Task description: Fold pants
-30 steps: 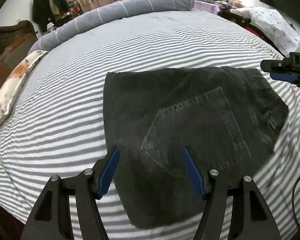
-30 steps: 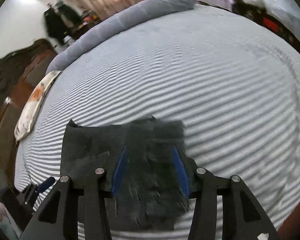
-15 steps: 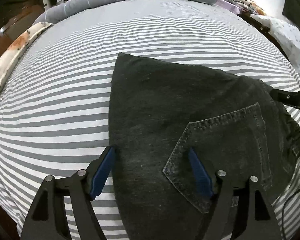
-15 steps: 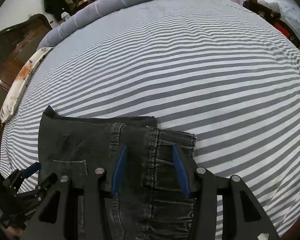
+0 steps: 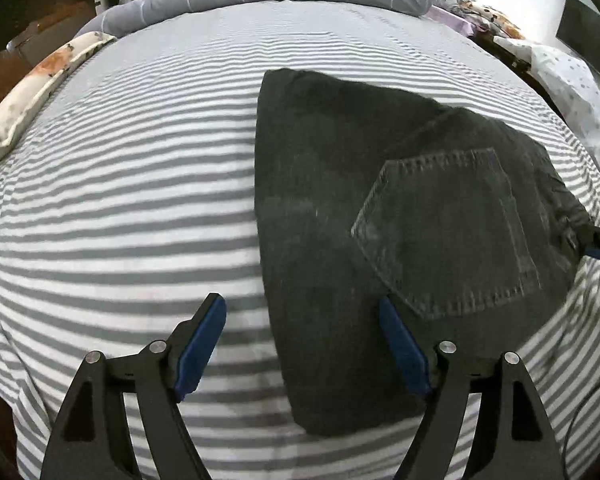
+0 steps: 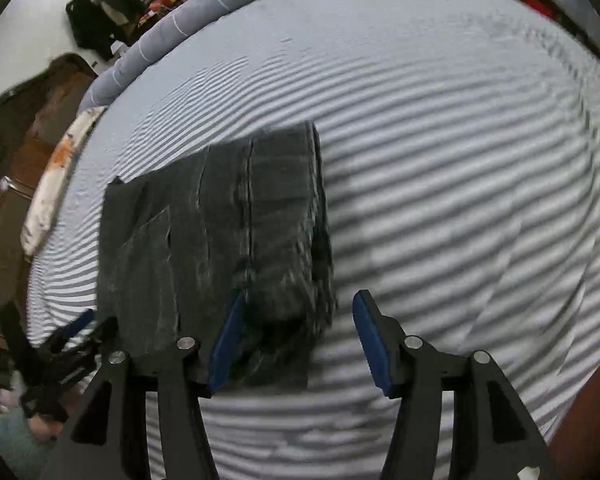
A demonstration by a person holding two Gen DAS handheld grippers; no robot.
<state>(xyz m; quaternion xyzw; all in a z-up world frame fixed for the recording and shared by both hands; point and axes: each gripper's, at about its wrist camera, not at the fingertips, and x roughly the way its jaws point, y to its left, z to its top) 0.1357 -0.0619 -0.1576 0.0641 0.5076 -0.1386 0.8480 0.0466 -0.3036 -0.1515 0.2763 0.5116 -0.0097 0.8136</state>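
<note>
1. the left gripper [image 5: 302, 344] is held spread wide and grips nothing; the right gripper [image 6: 296, 336] is likewise parted and empty.
2. the folded pants [image 5: 380, 240] are laid flat on the striped bed [image 5: 120, 220], their left edge seen between the left gripper's fingers, their right edge between the right gripper's.
3. the bundle could be dragged open if a finger is caught on an edge; loose layers at the right edge may slip apart.

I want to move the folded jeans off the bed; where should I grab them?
Grip the thick stacked waistband edge of the folded jeans with the right hand-held gripper, coming in low from the right. Layers bunch there; its jaws are open alongside.
</note>
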